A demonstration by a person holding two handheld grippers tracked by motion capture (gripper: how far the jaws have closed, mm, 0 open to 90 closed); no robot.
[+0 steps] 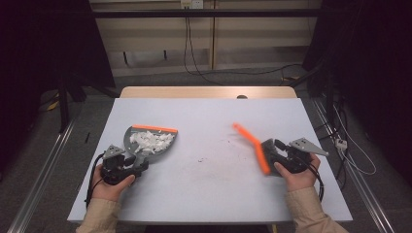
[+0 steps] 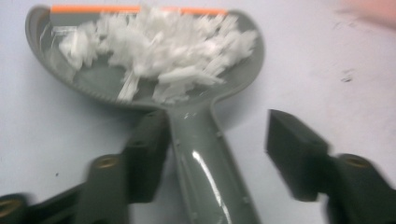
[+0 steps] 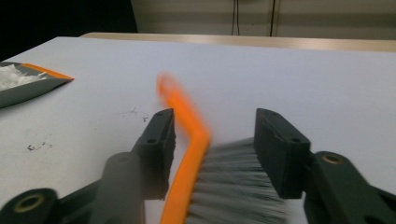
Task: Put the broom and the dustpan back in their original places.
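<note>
A pale grey table (image 1: 214, 194) with dark smudges stands in a dim room, cables trailing down the far wall. In the left gripper view, the left gripper (image 2: 212, 149) stands open, the grey dustpan (image 2: 140, 88) handle between its jaws, one jaw beside it, white shreds (image 2: 159, 51) heaped inside. The right gripper (image 3: 212, 144) is parted around the blurred orange brush (image 3: 187, 154); from above, both hands rest low at the near edge.

A: Check all surfaces for legible text, labels, brands, numbers or signs.

B: None legible. The dustpan (image 2: 140, 70), the brush (image 3: 187, 154), the table cover (image 1: 209, 126) and the wall outlet (image 1: 191, 4) at 12 o'clock carry no readable marking.
</note>
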